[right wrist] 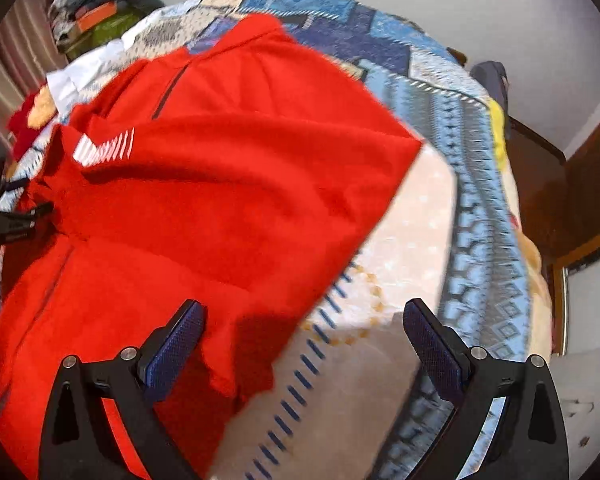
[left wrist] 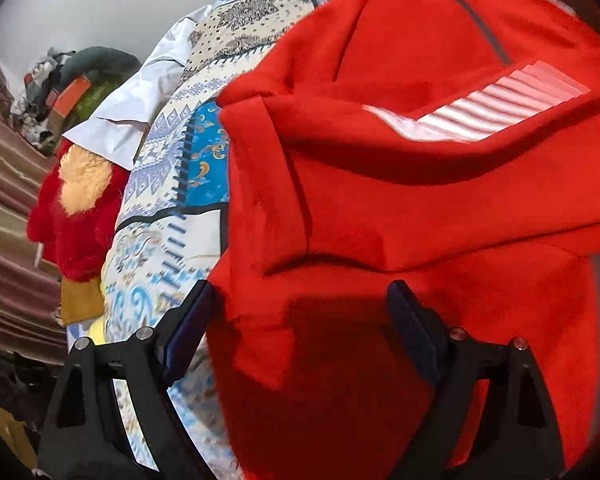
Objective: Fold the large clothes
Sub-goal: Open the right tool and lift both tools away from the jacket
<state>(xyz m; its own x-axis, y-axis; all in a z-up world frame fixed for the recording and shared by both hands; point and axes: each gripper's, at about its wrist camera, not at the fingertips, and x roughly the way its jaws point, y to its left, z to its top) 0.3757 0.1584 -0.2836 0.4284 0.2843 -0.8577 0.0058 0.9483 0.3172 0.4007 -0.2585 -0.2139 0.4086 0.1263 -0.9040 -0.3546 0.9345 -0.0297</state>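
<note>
**Red fleece top spread on the bed, both grippers wide and empty**

Red fleece fills most of both views: a large red top (left wrist: 440, 208) lies partly folded on the bed, one layer turned over another, with a white striped patch (left wrist: 488, 108) on its upper fold and a grey zip line (left wrist: 480, 24) running toward the far collar. In the right wrist view the same red top (right wrist: 220, 200) covers the left and middle of the bed, its right edge slanting down toward the near side.

Under it lies the patchwork bedspread (left wrist: 172, 184) in blue, cream and white prints — bare on the left of the garment in the left view, and on the right of it in the right view. A white cloth (left wrist: 124, 120) lies on the far left of the bedspread. Beside the bed on the left sits a fuzzy red and tan plush thing (left wrist: 76, 208), and farther off a heap of clothes (left wrist: 64, 88) against the wall.

The left gripper (left wrist: 300, 332) hangs over the near edge of the red top with its jaws spread wide, nothing between the pads. The right gripper (right wrist: 304, 344) is likewise wide apart — its left finger over the garment's near corner, its right finger over bare bedspread, gripping nothing.
</note>
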